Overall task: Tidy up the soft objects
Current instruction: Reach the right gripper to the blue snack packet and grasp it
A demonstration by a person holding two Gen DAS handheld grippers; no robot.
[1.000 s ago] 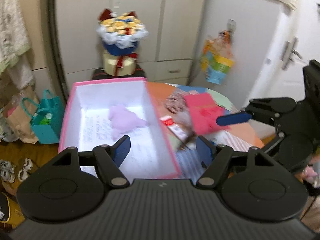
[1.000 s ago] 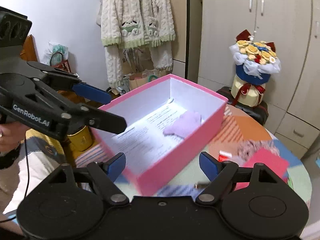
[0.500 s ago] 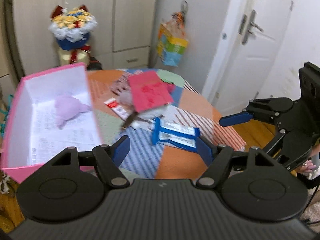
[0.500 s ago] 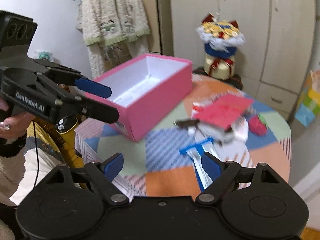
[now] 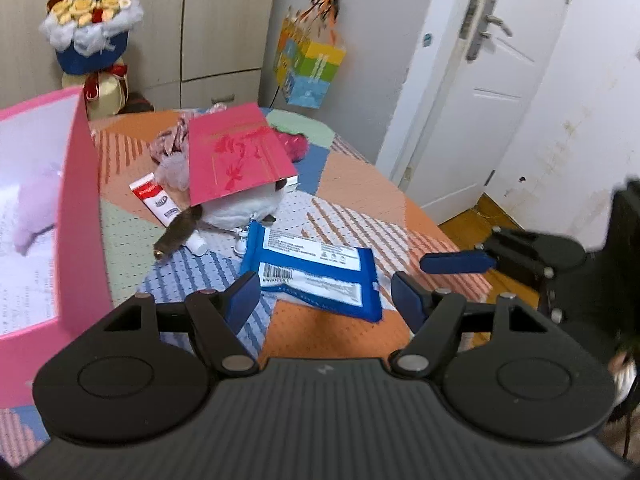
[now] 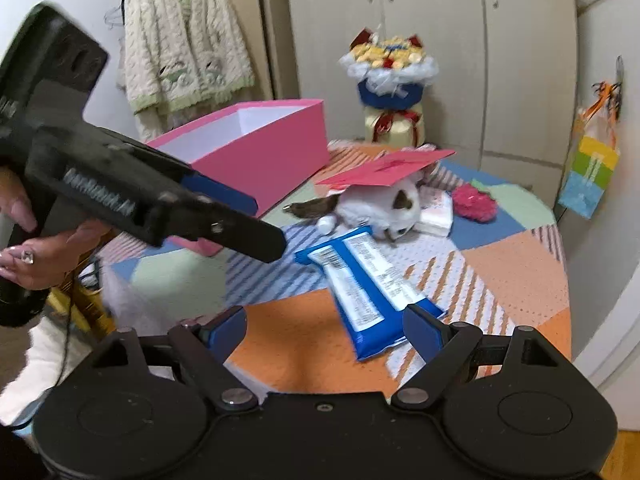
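A pink box [image 5: 78, 216] [image 6: 260, 148] stands at the table's left with a lilac plush [image 5: 34, 208] inside. A white and brown plush cat [image 5: 240, 210] [image 6: 380, 204] lies mid-table under a red card [image 5: 236, 156] [image 6: 384, 170]. A magenta fluffy ball [image 6: 474, 202] [image 5: 294, 144] and a pinkish fluffy item [image 5: 172, 148] lie beyond. My left gripper [image 5: 324, 300] is open and empty above the blue packet [image 5: 316, 272]. My right gripper [image 6: 324, 328] is open and empty over the table's near edge.
A blue wet-wipe packet [image 6: 368, 284] lies in front of the cat. A toothpaste tube [image 5: 154, 200] lies by the box. A flower bouquet [image 6: 388, 88], wardrobe, hanging gift bag [image 5: 308, 68] and a white door [image 5: 480, 80] surround the round table.
Both grippers have swung right, away from the pink box, and pulled back. The cat, red card and blue packet have come into the middle of both views. Both stay open.
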